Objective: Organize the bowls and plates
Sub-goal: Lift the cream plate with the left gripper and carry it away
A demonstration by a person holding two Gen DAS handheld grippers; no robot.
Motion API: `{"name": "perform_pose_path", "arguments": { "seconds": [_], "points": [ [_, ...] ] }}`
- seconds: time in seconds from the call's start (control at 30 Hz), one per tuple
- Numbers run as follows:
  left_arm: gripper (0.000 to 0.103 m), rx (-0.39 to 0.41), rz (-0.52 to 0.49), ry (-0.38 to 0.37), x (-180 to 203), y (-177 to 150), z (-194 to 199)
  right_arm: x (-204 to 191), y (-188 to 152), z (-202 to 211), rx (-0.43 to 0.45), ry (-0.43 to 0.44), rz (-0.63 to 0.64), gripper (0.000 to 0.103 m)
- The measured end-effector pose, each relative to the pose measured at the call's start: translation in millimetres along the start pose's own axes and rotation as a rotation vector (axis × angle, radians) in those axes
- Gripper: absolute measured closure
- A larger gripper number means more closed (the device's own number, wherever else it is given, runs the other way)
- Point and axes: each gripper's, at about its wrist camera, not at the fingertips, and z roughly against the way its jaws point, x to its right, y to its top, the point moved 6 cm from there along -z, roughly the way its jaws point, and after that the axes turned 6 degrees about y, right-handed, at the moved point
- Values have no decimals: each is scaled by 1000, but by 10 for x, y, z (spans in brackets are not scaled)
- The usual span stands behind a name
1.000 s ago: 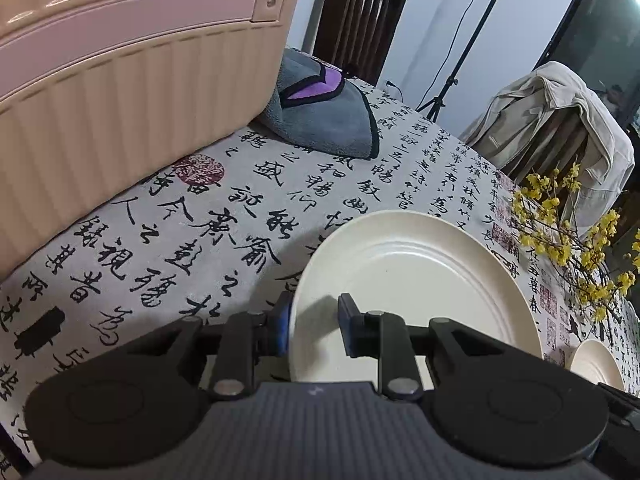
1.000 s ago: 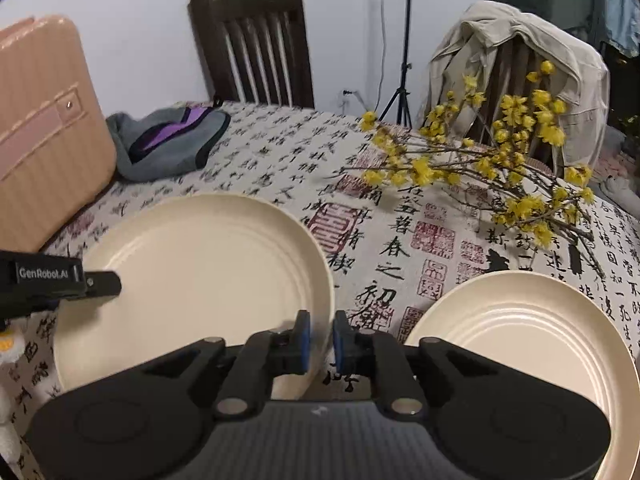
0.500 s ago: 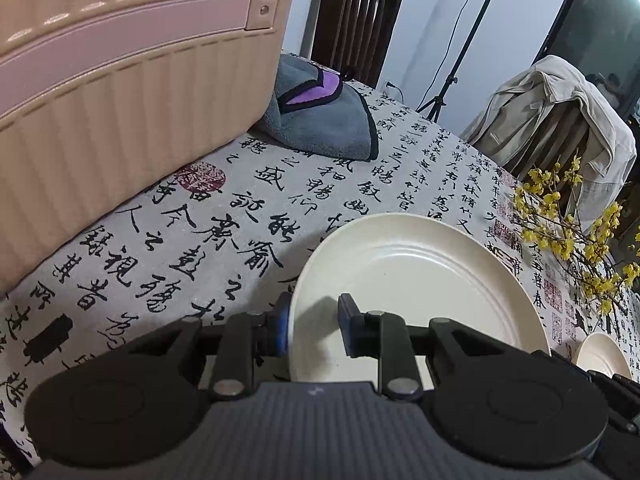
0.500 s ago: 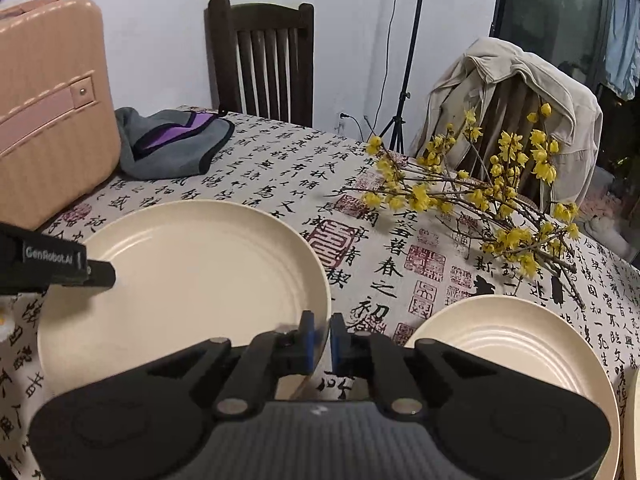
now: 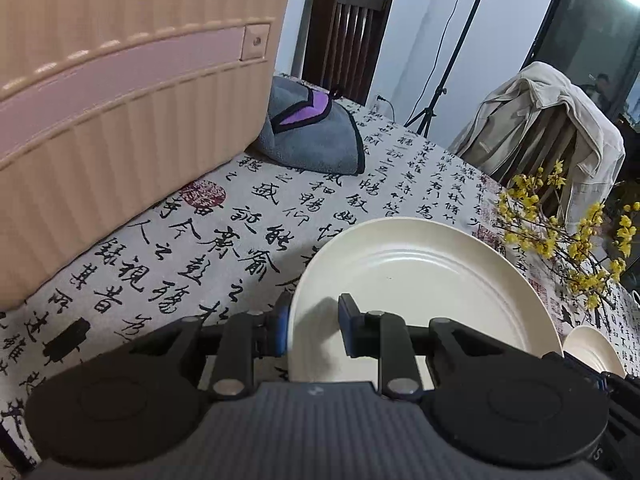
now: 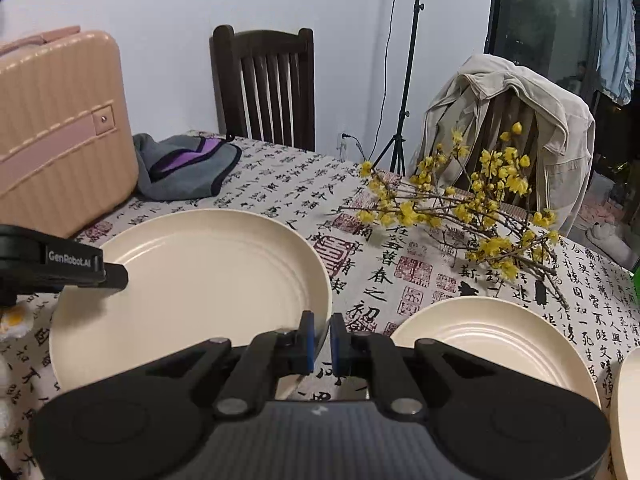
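Lower centre, left view: left gripper [image 5: 312, 330] clamps large plate [image 5: 412, 280] rim; keep it level.
Right gripper [image 6: 321, 343]: pinches the plate's opposite edge; lift together.

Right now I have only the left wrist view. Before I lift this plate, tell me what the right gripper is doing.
Observer: The right gripper is shut on the large plate, at its near right rim.
Operator: Report what lies to the right of it.
Observer: A second cream plate rests flat on the tablecloth, apart from the large one.
Operator: Check past that.
Observer: A third cream rim shows at the frame's right edge. I cannot tell whether it is a plate or a bowl.
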Motion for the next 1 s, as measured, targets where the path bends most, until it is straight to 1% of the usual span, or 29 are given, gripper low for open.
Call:
{"name": "perform_pose_path", "arguments": {
  "seconds": [0.5, 0.7, 1.0],
  "points": [
    [78, 68, -44, -18, 53, -25, 490, -20, -2, 464, 67, 2, -16, 95],
    [78, 94, -58, -26, 83, -64, 735, -22, -55, 715, 94, 1, -19, 95],
    [78, 135, -77, -57, 151, -187, 1138, 33, -146, 1164, 150, -8, -43, 95]
  ]
}}
